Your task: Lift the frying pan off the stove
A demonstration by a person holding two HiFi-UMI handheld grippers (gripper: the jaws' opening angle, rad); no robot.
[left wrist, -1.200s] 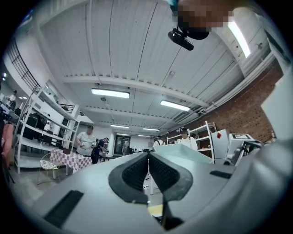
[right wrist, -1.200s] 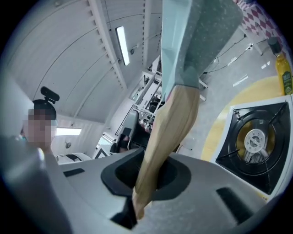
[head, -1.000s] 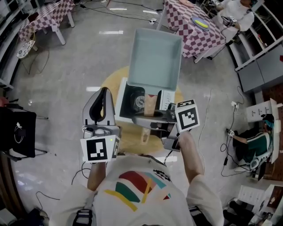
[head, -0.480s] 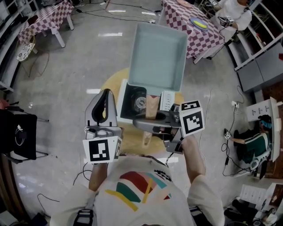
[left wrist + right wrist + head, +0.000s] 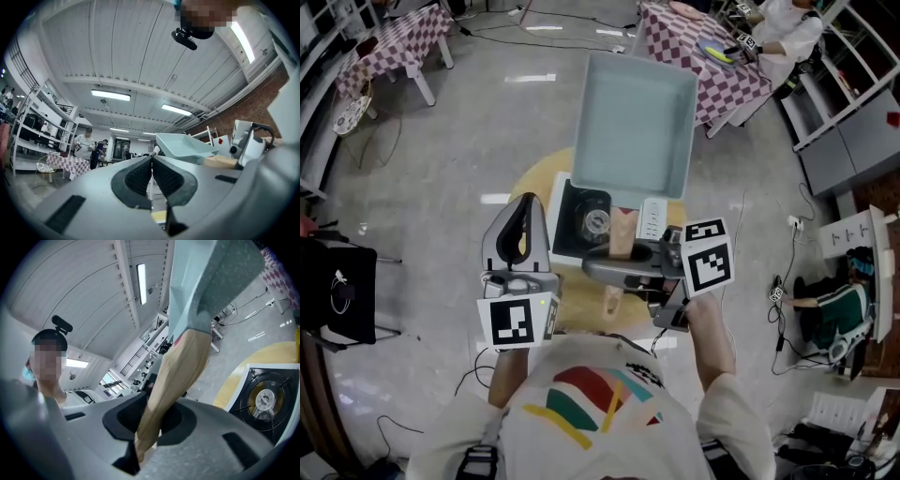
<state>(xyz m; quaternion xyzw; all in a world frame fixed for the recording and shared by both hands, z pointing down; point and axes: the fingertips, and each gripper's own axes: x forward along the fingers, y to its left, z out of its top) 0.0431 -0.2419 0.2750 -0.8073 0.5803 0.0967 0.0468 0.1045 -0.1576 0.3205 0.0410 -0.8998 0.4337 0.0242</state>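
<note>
A pale teal square frying pan (image 5: 633, 122) hangs in the air above the white single-burner stove (image 5: 564, 202), clear of the black burner (image 5: 595, 222). Its wooden handle (image 5: 622, 234) runs down between the jaws of my right gripper (image 5: 614, 262). In the right gripper view the pads (image 5: 185, 420) still press on the handle (image 5: 178, 376) while the jaws are opening slightly, and the pan (image 5: 211, 282) rises overhead with the stove (image 5: 265, 399) below. My left gripper (image 5: 523, 199) is held left of the stove, shut and empty, with its jaws (image 5: 151, 173) pointing up.
The stove stands on a round yellow table (image 5: 534, 183). Checkered tables (image 5: 703, 56) stand at the back, with a person seated at one. Cables run over the grey floor (image 5: 441, 169). A black chair (image 5: 337, 286) is at the left, and another person sits at the far right.
The right gripper and the pan have drifted a little to the right and the pan sits slightly higher over the stove. The left gripper has barely moved.
</note>
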